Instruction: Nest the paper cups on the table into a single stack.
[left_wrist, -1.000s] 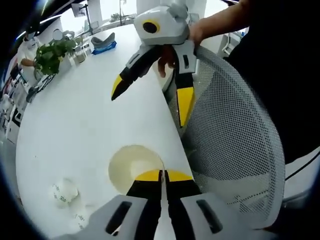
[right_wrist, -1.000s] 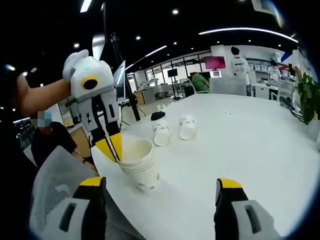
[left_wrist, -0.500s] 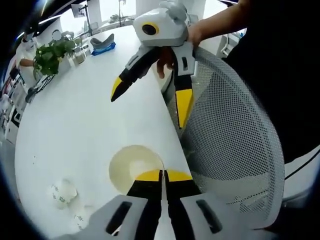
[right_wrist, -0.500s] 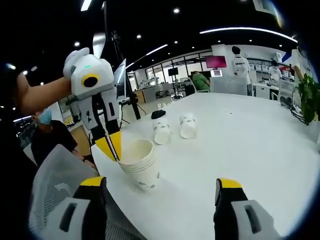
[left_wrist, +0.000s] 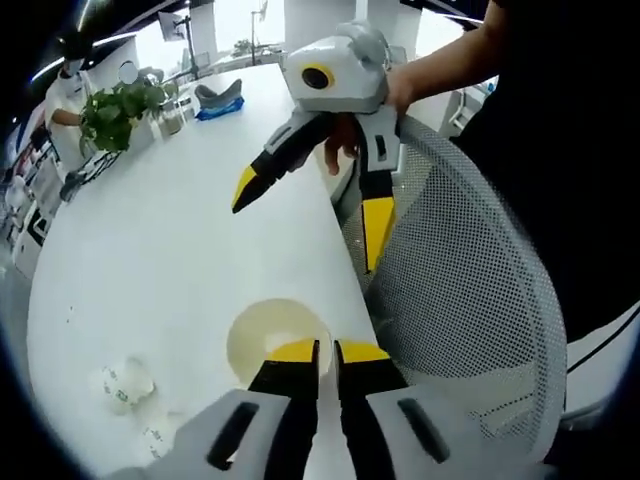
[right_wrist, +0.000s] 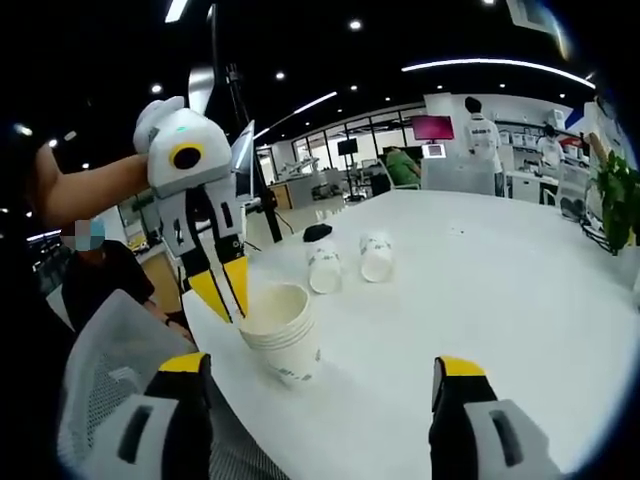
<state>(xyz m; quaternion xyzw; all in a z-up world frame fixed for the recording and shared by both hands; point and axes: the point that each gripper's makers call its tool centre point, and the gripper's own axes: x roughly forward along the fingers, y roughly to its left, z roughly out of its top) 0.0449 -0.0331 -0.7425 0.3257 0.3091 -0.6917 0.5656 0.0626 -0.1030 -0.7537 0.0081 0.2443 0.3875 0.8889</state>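
A stack of nested paper cups (left_wrist: 262, 338) (right_wrist: 282, 335) stands upright near the white table's (left_wrist: 150, 250) edge. My left gripper (left_wrist: 326, 352) (right_wrist: 226, 292) sits at the stack's rim with its jaws slightly parted, the rim in the narrow gap. Two loose cups (right_wrist: 323, 268) (right_wrist: 376, 255) lie on their sides farther along the table; they also appear as cups (left_wrist: 125, 380) (left_wrist: 155, 440) at the lower left. My right gripper (right_wrist: 322, 367) (left_wrist: 310, 210) is open wide, held off the table edge and facing the stack, with nothing between its fingers.
A grey mesh chair back (left_wrist: 460, 290) (right_wrist: 100, 370) stands against the table edge beside the stack. A potted plant (left_wrist: 115, 110) (right_wrist: 620, 195) and a blue item (left_wrist: 218, 97) sit at the far end. A small dark object (right_wrist: 318, 232) lies beyond the loose cups.
My left gripper's jaws, earlier shut on the stack's rim, have parted a little. The stack and loose cups stay put. The right gripper stays open.
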